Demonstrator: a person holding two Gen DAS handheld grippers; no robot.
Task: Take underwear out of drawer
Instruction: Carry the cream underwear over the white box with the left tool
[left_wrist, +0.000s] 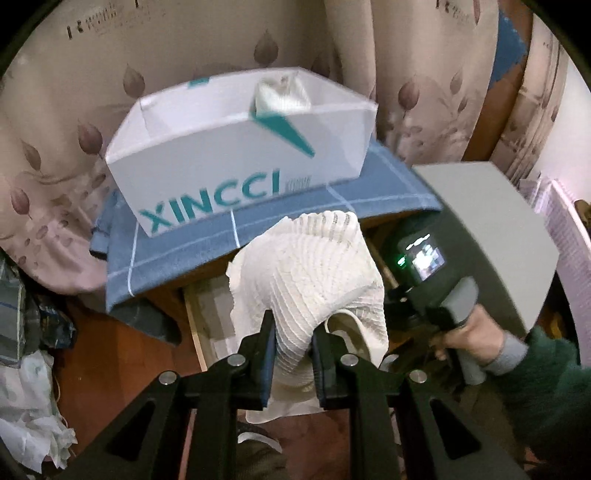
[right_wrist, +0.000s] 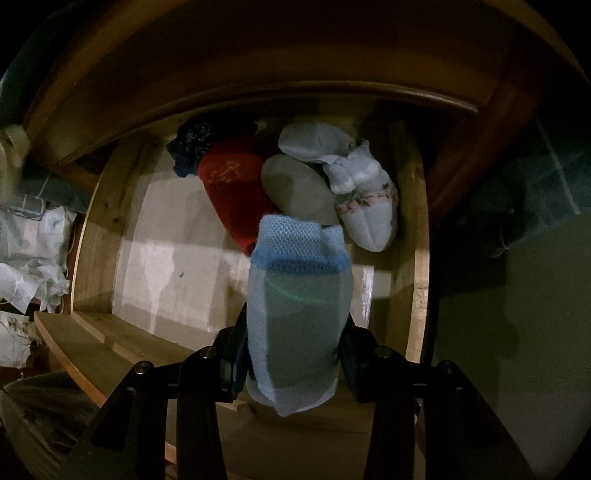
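Left gripper (left_wrist: 293, 354) is clamped narrow on a bunched white ribbed garment (left_wrist: 314, 273), which hangs up out of the jaws, held above the open wooden drawer (right_wrist: 92, 229). Behind that garment a white XINCCI box (left_wrist: 236, 147) sits on a blue checked cloth (left_wrist: 295, 210) on the cabinet top; another white cloth piece (left_wrist: 282, 94) lies inside the box. A floral curtain (left_wrist: 74, 92) hangs behind the box.

The other tool's grey body (left_wrist: 491, 236) is just right of the white garment, with a hand (left_wrist: 469, 332) in a green sleeve (left_wrist: 546, 387) on its handle.

Right gripper (right_wrist: 293, 365) is closed on a folded light-blue knit garment (right_wrist: 299, 295) over the drawer's front. At the drawer's back lie a red piece (right_wrist: 236, 184), a dark patterned one (right_wrist: 194, 146), a grey one (right_wrist: 295, 188) and pale-blue floral underwear (right_wrist: 369, 206), all touching.
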